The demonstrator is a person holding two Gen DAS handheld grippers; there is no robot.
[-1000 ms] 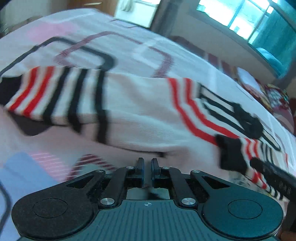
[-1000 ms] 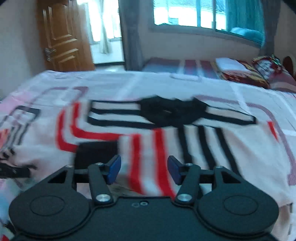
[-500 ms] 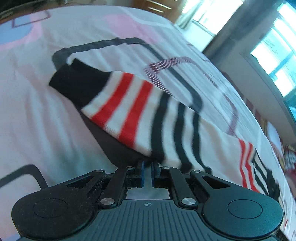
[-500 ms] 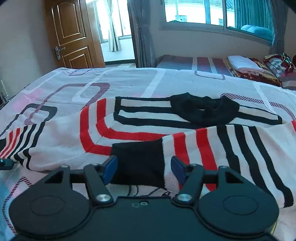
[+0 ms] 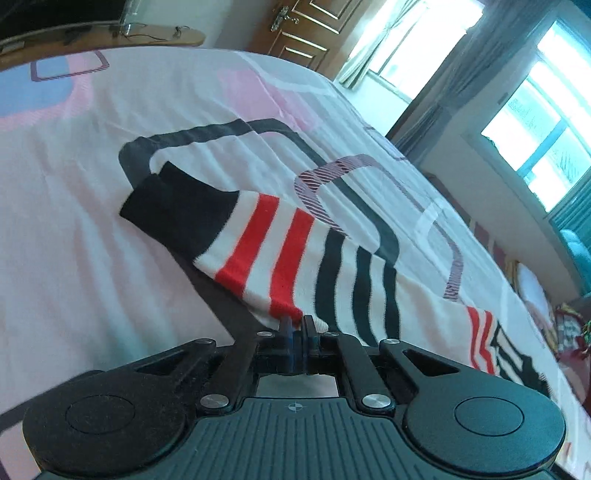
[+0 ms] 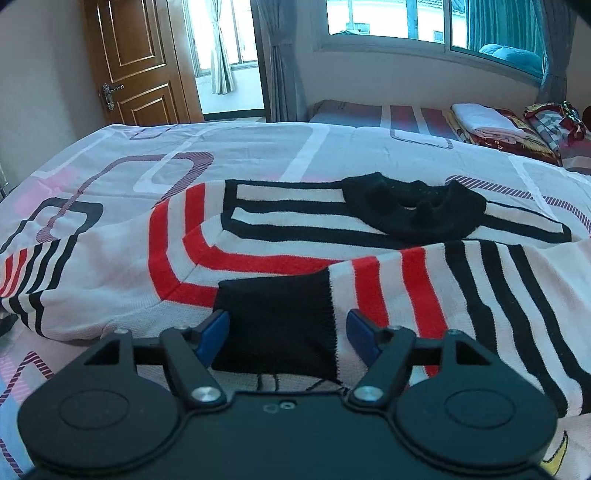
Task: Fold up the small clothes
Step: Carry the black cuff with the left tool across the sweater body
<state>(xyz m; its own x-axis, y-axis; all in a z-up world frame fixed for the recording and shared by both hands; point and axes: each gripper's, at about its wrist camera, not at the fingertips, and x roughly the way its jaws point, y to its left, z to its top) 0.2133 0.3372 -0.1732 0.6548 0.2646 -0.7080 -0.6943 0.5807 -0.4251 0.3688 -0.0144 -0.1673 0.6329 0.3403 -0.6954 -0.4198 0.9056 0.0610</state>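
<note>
A white sweater with red and black stripes (image 6: 280,240) lies spread on the bed, its black collar (image 6: 413,214) at the far side. Its right sleeve is folded across the body, black cuff (image 6: 277,317) toward me. My right gripper (image 6: 288,332) is open, its blue pads either side of that cuff. In the left wrist view the left sleeve (image 5: 295,251) stretches away, black cuff (image 5: 177,210) at its far end. My left gripper (image 5: 299,326) is shut on the sleeve's near edge and holds it raised off the bedsheet.
The bed carries a white and pink sheet (image 5: 110,155) with rounded rectangle prints. A second bed with folded blankets (image 6: 487,122) stands by the window. A wooden door (image 6: 136,62) is at the back left. A dark shelf (image 5: 92,29) runs beside the bed.
My left gripper has moved along the left sleeve toward its cuff end, still shut on the fabric. The right gripper stays open and has settled over the folded right cuff.
</note>
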